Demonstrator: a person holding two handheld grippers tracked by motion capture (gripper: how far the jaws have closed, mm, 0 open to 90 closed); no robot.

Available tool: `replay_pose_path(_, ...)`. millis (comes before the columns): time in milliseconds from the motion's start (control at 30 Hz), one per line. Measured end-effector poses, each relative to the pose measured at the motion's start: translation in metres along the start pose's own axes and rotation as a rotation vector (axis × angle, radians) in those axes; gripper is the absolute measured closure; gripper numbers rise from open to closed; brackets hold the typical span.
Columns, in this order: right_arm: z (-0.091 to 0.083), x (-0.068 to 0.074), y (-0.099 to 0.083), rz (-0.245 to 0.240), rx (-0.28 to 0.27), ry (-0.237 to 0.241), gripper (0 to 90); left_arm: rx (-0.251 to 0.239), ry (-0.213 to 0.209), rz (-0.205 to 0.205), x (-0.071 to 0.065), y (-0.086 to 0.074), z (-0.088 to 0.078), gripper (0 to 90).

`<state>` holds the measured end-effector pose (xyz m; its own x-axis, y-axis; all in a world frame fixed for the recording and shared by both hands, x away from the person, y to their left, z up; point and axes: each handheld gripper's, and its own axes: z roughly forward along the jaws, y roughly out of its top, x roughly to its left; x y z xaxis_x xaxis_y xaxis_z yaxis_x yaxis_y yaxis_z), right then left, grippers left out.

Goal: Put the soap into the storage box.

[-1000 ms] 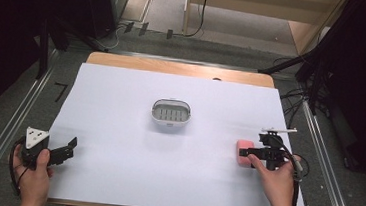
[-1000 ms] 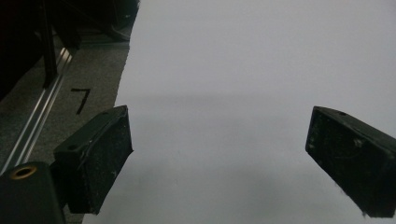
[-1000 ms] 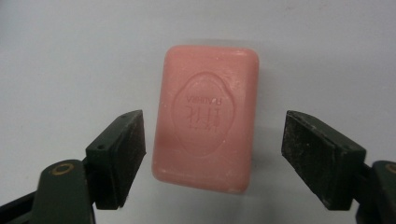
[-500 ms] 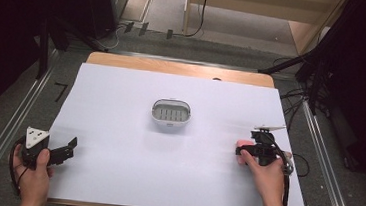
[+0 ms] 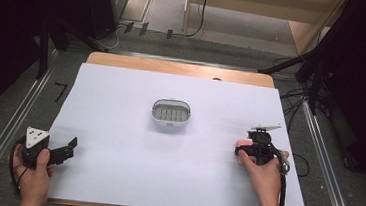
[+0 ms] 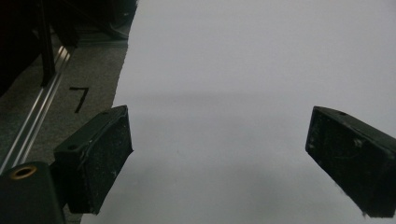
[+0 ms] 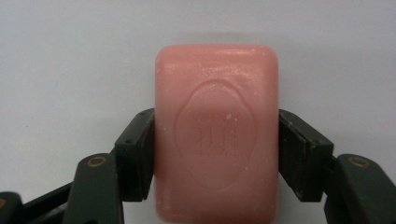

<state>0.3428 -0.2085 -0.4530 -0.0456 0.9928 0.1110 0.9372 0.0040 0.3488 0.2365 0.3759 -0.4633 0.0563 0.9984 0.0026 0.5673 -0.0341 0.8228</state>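
Soap bar (image 7: pixel 216 135) sits pinched in right gripper (image 7: pixel 216 154) near table edge (image 5: pixel 291 157); left gripper (image 6: pixel 219 154) gapes wide.

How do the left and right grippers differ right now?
The left gripper has its fingers spread wide with bare white table between them; the right gripper has its fingers shut on the pink soap bar, having just closed. The left sits at the near-left table edge, the right at the right side. Both are hand-held, black, low over the table.
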Motion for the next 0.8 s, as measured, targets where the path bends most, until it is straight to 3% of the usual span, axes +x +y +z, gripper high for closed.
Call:
replay_pose_path(300, -0.003, 0.002, -0.001, -0.038, -0.014, 0.028, 38.3, 0.007, 0.001, 0.001, 0.000, 0.000, 0.000, 7.6)
replay_pose_path(433, -0.009, 0.006, 0.000, -0.102, -0.021, 0.053, 38.5, 0.007, 0.002, 0.000, 0.000, 0.000, 0.000, 7.6)
replay_pose_path(633, -0.013, 0.012, 0.005, -0.161, -0.024, 0.069, 38.5, 0.006, 0.001, 0.001, 0.000, 0.000, 0.000, 7.6)
replay_pose_path(800, -0.019, 0.018, 0.011, -0.215, -0.028, 0.128, 38.6, 0.005, 0.003, 0.000, 0.000, 0.000, 0.000, 7.6)
